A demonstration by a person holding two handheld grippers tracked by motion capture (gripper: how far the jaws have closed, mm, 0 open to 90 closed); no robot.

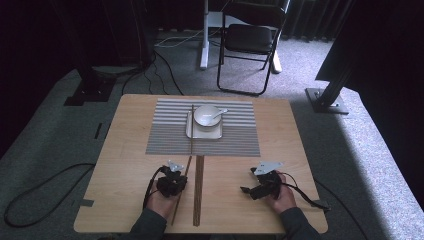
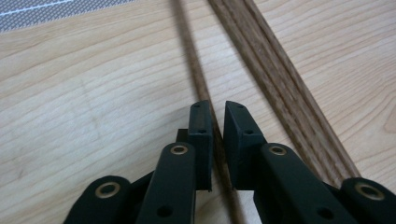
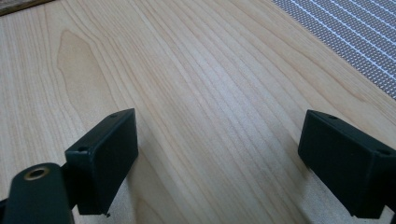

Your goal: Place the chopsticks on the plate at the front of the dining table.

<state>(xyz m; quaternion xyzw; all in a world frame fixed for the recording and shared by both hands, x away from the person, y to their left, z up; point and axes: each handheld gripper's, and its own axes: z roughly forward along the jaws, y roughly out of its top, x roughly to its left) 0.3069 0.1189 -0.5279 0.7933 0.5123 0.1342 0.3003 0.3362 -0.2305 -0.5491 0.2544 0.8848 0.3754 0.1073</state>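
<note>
My left gripper (image 2: 215,109) is shut on a thin dark wooden chopstick (image 2: 196,70), which runs slantwise between its jaws over the bare table. From above, that left gripper (image 1: 176,176) sits near the front left of the table, and the held chopstick (image 1: 188,164) slants back toward the person. Just to its right lie more chopsticks (image 1: 198,190), side by side; up close these loose chopsticks (image 2: 280,84) look ridged and brown. My right gripper (image 1: 248,181) is at the front right. Its view shows the right gripper (image 3: 219,140) open over bare wood with nothing between the jaws.
A grey striped placemat (image 1: 170,135) covers the far middle of the table (image 1: 120,165). On it stands a square plate (image 1: 190,131) with a white bowl (image 1: 206,115) and a spoon (image 1: 219,113). One chopstick (image 1: 192,127) lies along the plate's left side. A folding chair (image 1: 247,40) stands beyond.
</note>
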